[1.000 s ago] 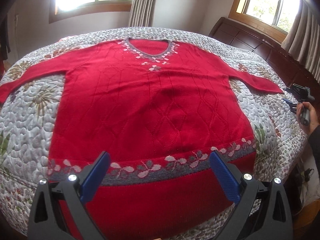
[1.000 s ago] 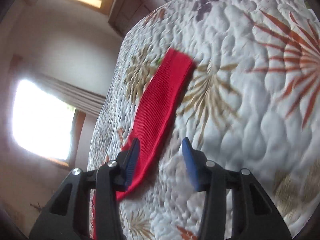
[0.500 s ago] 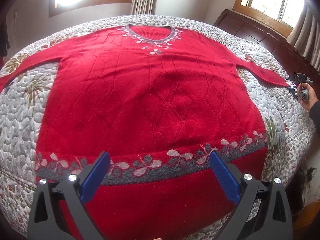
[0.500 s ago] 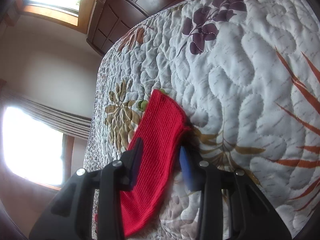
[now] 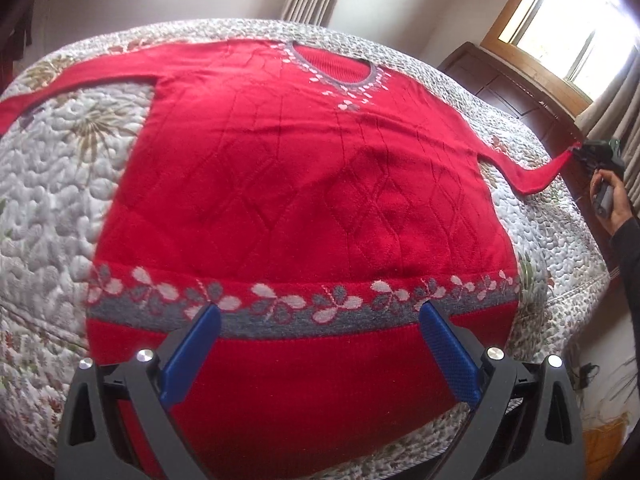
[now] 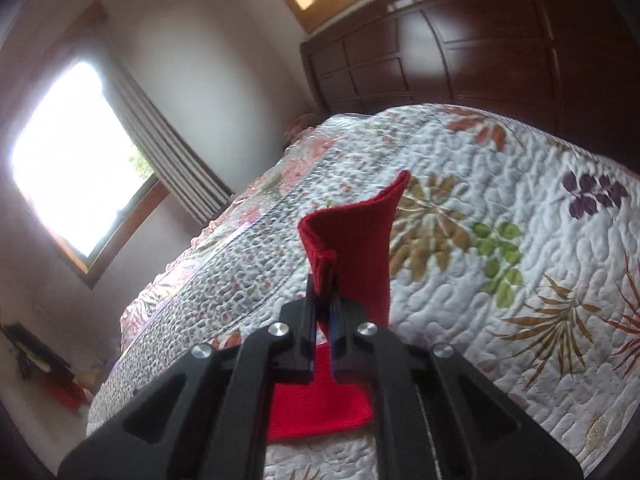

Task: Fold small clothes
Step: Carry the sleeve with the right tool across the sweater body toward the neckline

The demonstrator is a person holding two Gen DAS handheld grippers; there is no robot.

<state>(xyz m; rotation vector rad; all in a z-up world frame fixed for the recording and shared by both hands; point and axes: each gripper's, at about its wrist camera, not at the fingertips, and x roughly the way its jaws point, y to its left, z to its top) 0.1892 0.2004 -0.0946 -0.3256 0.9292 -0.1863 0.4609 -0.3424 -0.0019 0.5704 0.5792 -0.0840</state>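
A moment ago the right tongs [image 6: 322, 312] were only closing around the cuff [image 6: 352, 240]; now they are clenching it and lifting the sleeve [image 5: 532, 176] off the bed [image 5: 52, 184], so the first fold is probably beginning. The left tongs [image 5: 316, 344] are hanging released over the hem of the sweater [image 5: 304, 184], which is lying flat. The quilted bed is standing in a bedroom with windows [image 6: 68, 156].

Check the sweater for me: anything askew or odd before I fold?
Nothing damaged. The red sweater lies flat, slightly angled on the quilt. Only its right sleeve cuff is off the quilt, pinched in the shut right gripper. The left gripper hovers open over the hem.
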